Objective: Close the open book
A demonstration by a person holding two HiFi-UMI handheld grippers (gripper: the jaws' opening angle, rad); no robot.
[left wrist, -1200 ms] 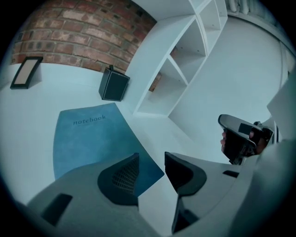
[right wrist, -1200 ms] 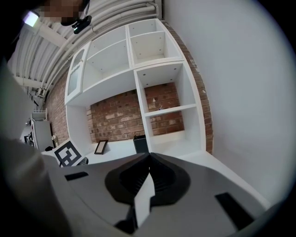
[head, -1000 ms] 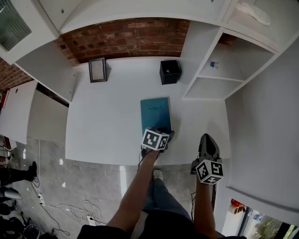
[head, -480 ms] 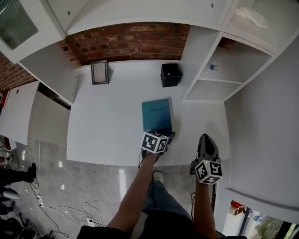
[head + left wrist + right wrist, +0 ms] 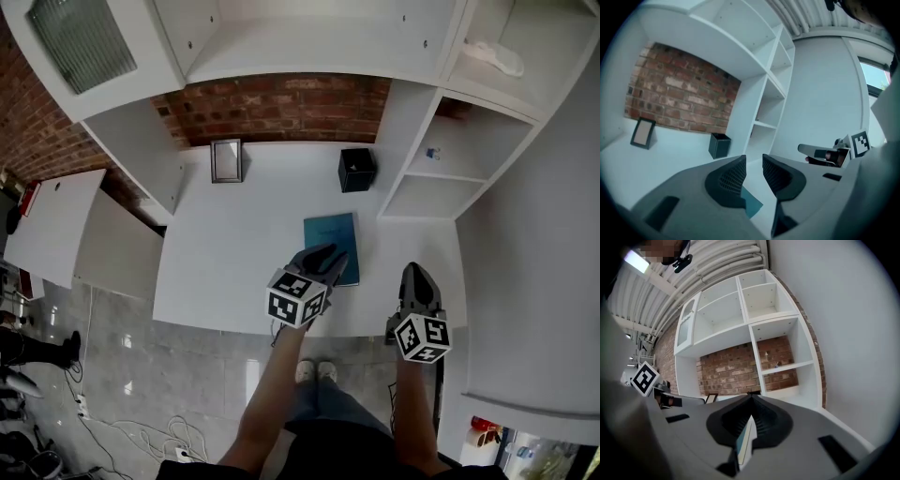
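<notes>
The teal book (image 5: 333, 239) lies closed and flat on the white desk (image 5: 234, 253). My left gripper (image 5: 319, 255) hangs in the air above the book's near left corner. Its jaws are closing, with a narrow gap and nothing between them. In the left gripper view, a corner of the book (image 5: 752, 205) shows on the desk below the left gripper (image 5: 754, 161). My right gripper (image 5: 416, 281) hovers to the right of the book near the desk's front edge. In the right gripper view, the right gripper (image 5: 751, 397) has its tips together, holding nothing.
A black cube box (image 5: 357, 170) and a small picture frame (image 5: 226, 160) stand at the back of the desk by the brick wall. A white shelf unit (image 5: 441, 178) rises at the right, with a small blue item (image 5: 431, 153) on one shelf.
My left gripper has lifted off the book's near edge and risen toward the camera. The right gripper has risen slightly. The book stays closed and in place.
</notes>
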